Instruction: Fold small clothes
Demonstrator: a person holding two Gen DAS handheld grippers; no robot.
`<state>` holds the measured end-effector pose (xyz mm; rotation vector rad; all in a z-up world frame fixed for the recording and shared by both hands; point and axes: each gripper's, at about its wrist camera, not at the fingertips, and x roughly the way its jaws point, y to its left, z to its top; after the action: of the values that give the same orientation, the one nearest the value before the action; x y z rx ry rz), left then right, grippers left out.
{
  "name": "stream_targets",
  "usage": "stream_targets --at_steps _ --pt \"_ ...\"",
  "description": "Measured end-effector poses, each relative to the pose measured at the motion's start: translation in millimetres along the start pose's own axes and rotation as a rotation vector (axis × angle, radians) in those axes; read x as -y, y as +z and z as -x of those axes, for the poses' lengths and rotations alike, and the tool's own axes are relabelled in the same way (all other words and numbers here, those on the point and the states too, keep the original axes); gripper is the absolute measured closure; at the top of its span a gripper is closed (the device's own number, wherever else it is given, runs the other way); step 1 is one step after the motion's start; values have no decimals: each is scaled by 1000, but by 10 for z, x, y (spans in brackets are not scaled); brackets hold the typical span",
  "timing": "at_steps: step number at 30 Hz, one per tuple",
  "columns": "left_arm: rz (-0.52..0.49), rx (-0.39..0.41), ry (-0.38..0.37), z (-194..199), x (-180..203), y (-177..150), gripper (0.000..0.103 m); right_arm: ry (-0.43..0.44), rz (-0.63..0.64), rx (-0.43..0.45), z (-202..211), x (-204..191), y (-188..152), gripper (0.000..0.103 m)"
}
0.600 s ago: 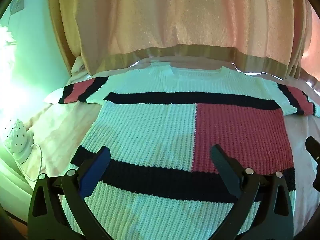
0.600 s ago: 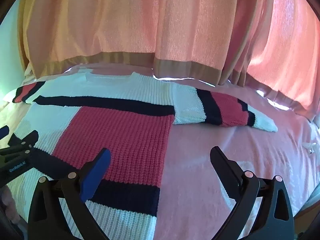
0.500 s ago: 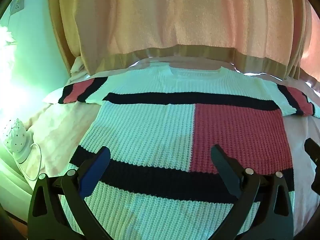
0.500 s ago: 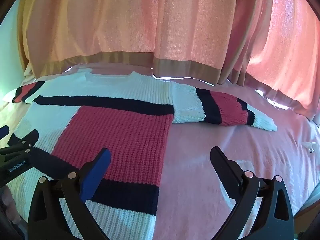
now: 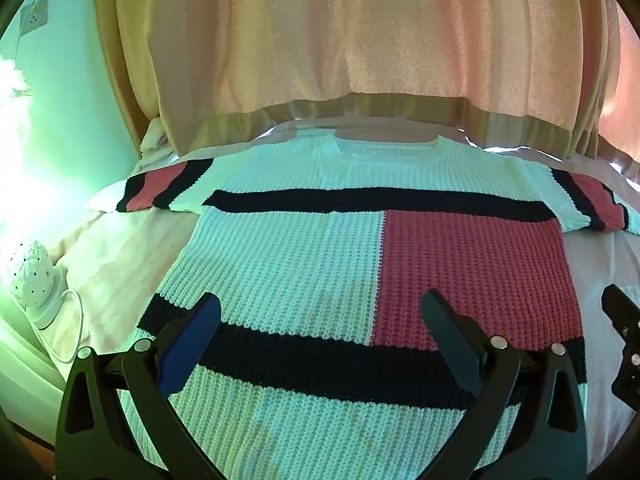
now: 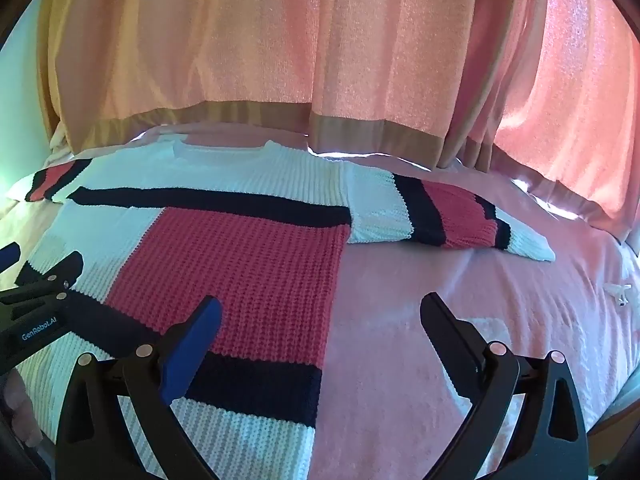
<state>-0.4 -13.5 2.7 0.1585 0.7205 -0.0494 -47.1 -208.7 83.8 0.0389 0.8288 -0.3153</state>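
A knitted sweater (image 5: 304,264) in white, red and navy blocks lies flat on the bed, front up, neck toward the curtain, both sleeves spread out. It also shows in the right wrist view (image 6: 248,256), with its right sleeve (image 6: 448,220) stretched over the pink sheet. My left gripper (image 5: 320,312) is open and empty, hovering above the sweater's lower navy stripe. My right gripper (image 6: 320,312) is open and empty above the sweater's right side edge. The left gripper also shows at the left edge of the right wrist view (image 6: 40,264).
A pink bedsheet (image 6: 460,320) covers the bed right of the sweater. Peach curtains (image 6: 320,60) hang behind the bed. A white dotted lamp (image 5: 32,280) with a cord stands at the bed's left. A small white object (image 6: 618,290) lies at the far right.
Both views have shifted only slightly. The sweater lies as before, and both grippers stay open.
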Motion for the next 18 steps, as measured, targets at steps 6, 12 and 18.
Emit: stream_targets --at_steps 6,12,18 --pt "-10 10 6 -1 21 -13 5 -1 1 -1 0 -36 -1 5" --pt "-10 14 7 9 36 -33 5 0 -1 -3 -11 -45 -6 5" --pt "-8 11 11 6 35 -41 5 0 0 -2 -10 -54 -19 5"
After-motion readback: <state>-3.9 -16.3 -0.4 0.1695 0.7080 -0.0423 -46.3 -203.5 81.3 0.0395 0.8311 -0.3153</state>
